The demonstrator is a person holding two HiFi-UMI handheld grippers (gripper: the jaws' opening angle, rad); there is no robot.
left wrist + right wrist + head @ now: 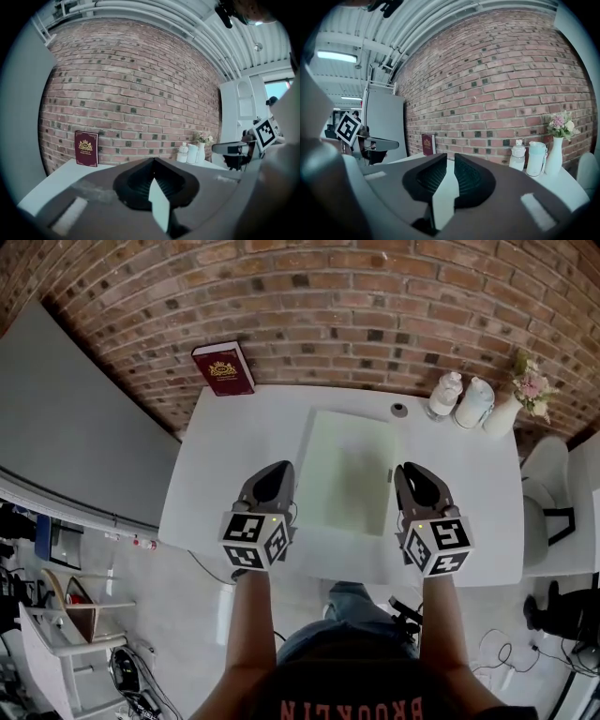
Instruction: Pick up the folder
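Progress: nothing lifted yet; the pale green folder (347, 474) lies flat mid-desk (234, 427), apparently untouched.
Remaining: take hold of an edge, then raise it.
Left gripper (277, 468): jaws closed and empty, just beside the folder's left edge.
Right gripper (411, 470): jaws parted a crack (nothing between them), by the right edge.
Arms: both forearms stretched forward, roughly parallel.
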